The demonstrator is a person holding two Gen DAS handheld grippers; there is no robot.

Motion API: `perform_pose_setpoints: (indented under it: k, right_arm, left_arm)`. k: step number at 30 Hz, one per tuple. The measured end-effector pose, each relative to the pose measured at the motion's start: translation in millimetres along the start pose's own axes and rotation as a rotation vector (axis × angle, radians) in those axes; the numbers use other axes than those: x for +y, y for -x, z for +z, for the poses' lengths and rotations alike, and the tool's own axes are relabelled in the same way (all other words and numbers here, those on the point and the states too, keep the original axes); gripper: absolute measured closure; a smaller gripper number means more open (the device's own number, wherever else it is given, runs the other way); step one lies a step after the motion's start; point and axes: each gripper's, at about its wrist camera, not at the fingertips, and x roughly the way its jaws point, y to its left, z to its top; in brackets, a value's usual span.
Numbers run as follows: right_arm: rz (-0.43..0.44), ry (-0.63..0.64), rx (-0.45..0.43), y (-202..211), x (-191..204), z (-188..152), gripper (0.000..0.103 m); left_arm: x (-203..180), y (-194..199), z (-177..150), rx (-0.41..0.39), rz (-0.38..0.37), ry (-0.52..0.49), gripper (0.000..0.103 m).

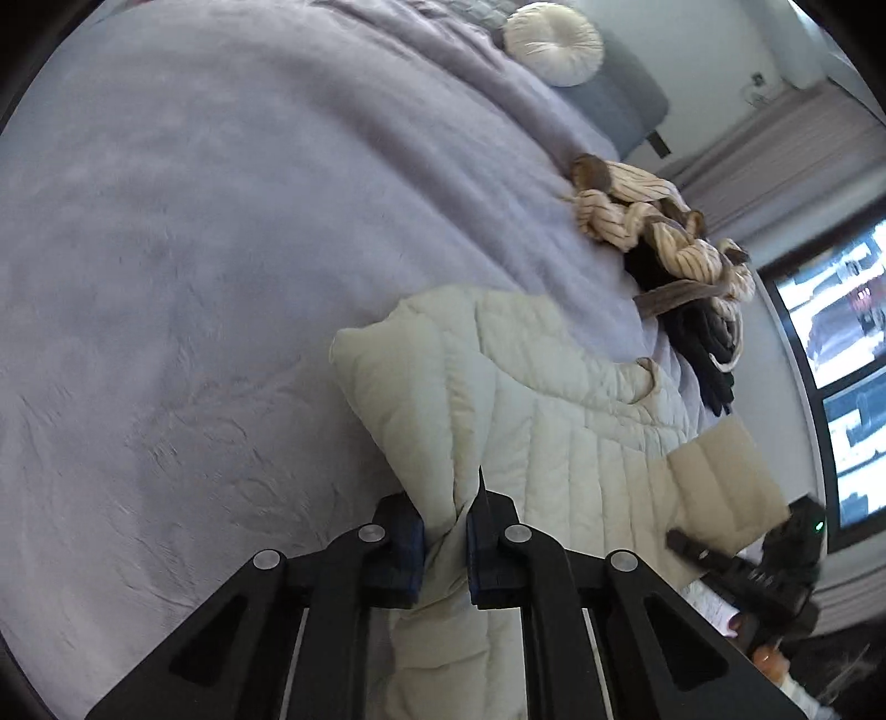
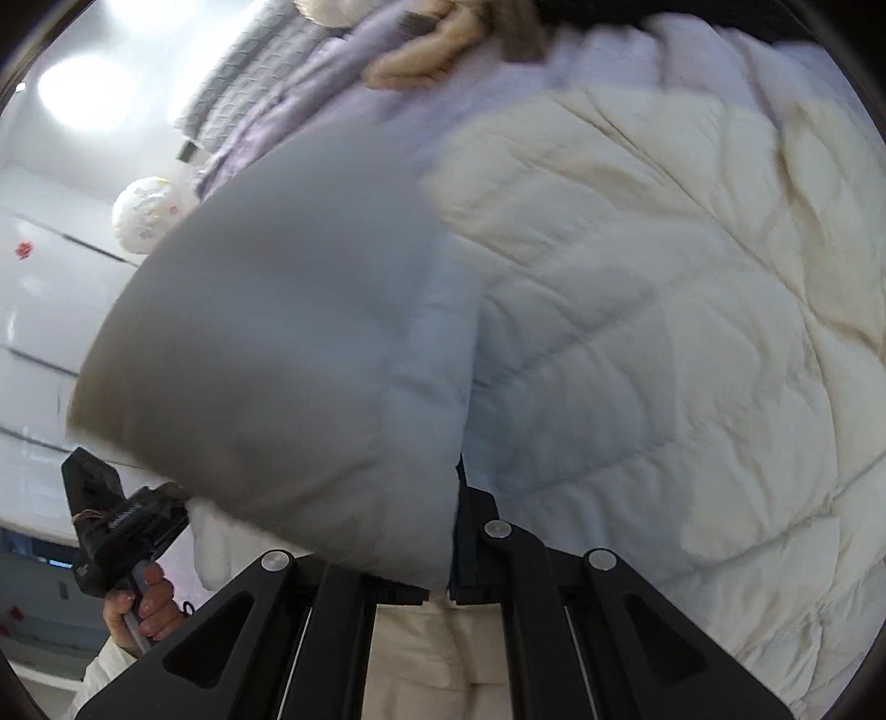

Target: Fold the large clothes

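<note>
The left gripper [image 1: 446, 545] is clenched on a bunched fold of the cream quilted padded jacket [image 1: 554, 432], its 2 blue-padded fingers [image 1: 407, 554] pressing the fabric from both sides. The jacket spreads ahead and to the right of these tongs, lying on the lilac plush bedspread [image 1: 221, 277], with 1 puffed edge raised just beyond the fingertips. Farther ahead and to the right, well apart from the tongs, sits a heap of cream pinstriped and black clothes [image 1: 675, 260]; a round white pleated cushion [image 1: 554, 44] rests at the far end of the bed.

The right gripper [image 2: 451, 559] is also clamped on the same jacket [image 2: 664, 332]: a smooth pale flap of it, lining side up, rises over the left finger and hides it, while the quilted side fills the space ahead and to the right. Low to the left of these tongs, a hand [image 2: 147, 609] grips the handle of the other tool.
</note>
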Motion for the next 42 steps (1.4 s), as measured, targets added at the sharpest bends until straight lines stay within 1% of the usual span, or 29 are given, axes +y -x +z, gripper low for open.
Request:
perform_pose_setpoints:
  k: [2,3,5,7,8,10,11,12,13,14,16,18,20,21,22,24,25,27,28,29,31,33,34,35,37,38,39,40,42]
  right_arm:
    - [0.024,-0.003,-0.024,2.9,4.5,2.0,0.099]
    - [0.037,-0.034,-0.027,0.5,1.9,3.2,0.099]
    - [0.048,-0.113,-0.007,-9.6,-12.2,1.8,0.099]
    - [0.044,-0.194,0.011,-18.7,-30.3,-2.8,0.099]
    - [0.051,-0.224,0.013,-20.0,-39.0,-5.2,0.099]
    - [0.042,-0.251,-0.010,-12.8,-48.8,-7.3,0.098]
    - [0.019,-0.252,-0.030,-5.5,-51.7,-6.4,0.098]
    - [-0.048,-0.250,-0.084,9.9,-53.7,-4.3,0.097]
    - [-0.088,-0.249,-0.121,20.5,-53.4,-3.2,0.094]
    - [-0.142,-0.251,-0.169,35.4,-53.6,0.0,0.094]
    - [-0.162,-0.241,-0.212,52.6,-48.5,3.0,0.091]
    - [-0.161,-0.181,-0.231,66.0,-36.0,9.2,0.091]
    - [-0.144,-0.095,-0.224,71.1,-22.2,17.9,0.091]
    - [-0.138,-0.061,-0.217,73.3,-20.4,17.0,0.091]
    - [-0.141,-0.021,-0.207,74.5,-19.1,8.9,0.091]
    - [-0.162,0.053,-0.168,57.4,-4.0,12.2,0.091]
    - [-0.171,0.067,-0.150,53.7,-7.2,5.4,0.091]
    - [-0.208,0.070,-0.084,30.6,-13.2,0.5,0.091]
    - [-0.216,0.061,-0.058,27.5,-20.7,-9.9,0.091]
    - [-0.222,0.042,-0.025,18.2,-27.6,-12.6,0.091]
    - [-0.217,0.021,-0.009,12.2,-35.7,-14.3,0.092]
    - [-0.210,0.019,-0.009,10.8,-38.9,-14.9,0.092]
    - [-0.211,0.022,-0.008,10.0,-38.9,-14.7,0.092]
    - [-0.212,0.025,-0.006,8.2,-39.2,-14.9,0.092]
    - [-0.210,0.025,-0.001,6.6,-40.7,-14.2,0.092]
    - [-0.209,0.025,0.001,5.6,-41.1,-13.8,0.092]
    - [-0.209,0.025,0.002,5.5,-41.4,-14.5,0.092]
    - [-0.207,0.027,0.003,5.1,-40.5,-15.6,0.092]
    - [-0.202,0.031,0.002,5.2,-40.3,-14.2,0.092]
  left_arm:
    - [11.2,-5.4,0.0,0.022,0.015,0.026,0.090]
    - [17.5,-10.6,-0.8,0.032,0.027,0.035,0.090]
    - [31.6,-19.2,-9.3,0.047,0.036,0.065,0.090]
    - [40.2,-19.7,-17.8,0.038,0.024,0.090,0.090]
    - [41.4,-19.5,-20.1,0.031,0.021,0.099,0.090]
    - [39.8,-19.0,-19.5,0.031,0.026,0.084,0.090]
    - [38.1,-20.5,-19.7,0.033,0.033,0.075,0.090]
    - [37.1,-19.8,-18.8,0.035,0.039,0.068,0.090]
    - [37.0,-19.0,-19.3,0.034,0.042,0.065,0.090]
    - [34.4,-20.9,-18.0,0.034,0.046,0.065,0.090]
    - [31.7,-22.6,-17.5,0.032,0.053,0.071,0.090]
    - [29.8,-23.4,-17.7,0.030,0.060,0.075,0.090]
    - [26.9,-24.2,-17.3,0.030,0.070,0.069,0.090]
    - [24.5,-25.1,-17.2,0.030,0.076,0.063,0.090]
    - [23.6,-25.1,-16.9,0.030,0.081,0.061,0.090]
    - [22.5,-24.8,-16.4,0.031,0.090,0.066,0.090]
    - [22.7,-24.0,-15.7,0.035,0.094,0.072,0.089]
    - [21.4,-17.7,-13.0,0.044,0.140,0.093,0.071]
    - [18.3,-9.2,-10.7,0.036,0.164,0.091,0.069]
    - [17.0,-2.3,-9.4,0.022,0.171,0.081,0.068]
    - [9.2,23.9,-6.6,-0.030,0.185,0.046,0.068]
    - [2.3,40.7,-8.3,-0.061,0.170,0.025,0.068]
    - [-2.8,47.0,-11.5,-0.068,0.144,0.013,0.068]
    - [-10.3,48.9,-17.8,-0.053,0.110,-0.005,0.068]
    - [-22.2,42.5,-31.3,-0.011,0.086,-0.044,0.068]
    - [-28.7,35.6,-41.4,0.012,0.097,-0.076,0.068]
    - [-32.9,27.3,-52.2,0.028,0.133,-0.108,0.068]
    - [-32.2,17.3,-63.3,0.043,0.187,-0.124,0.068]
    - [-21.8,5.2,-75.0,0.065,0.224,-0.094,0.068]
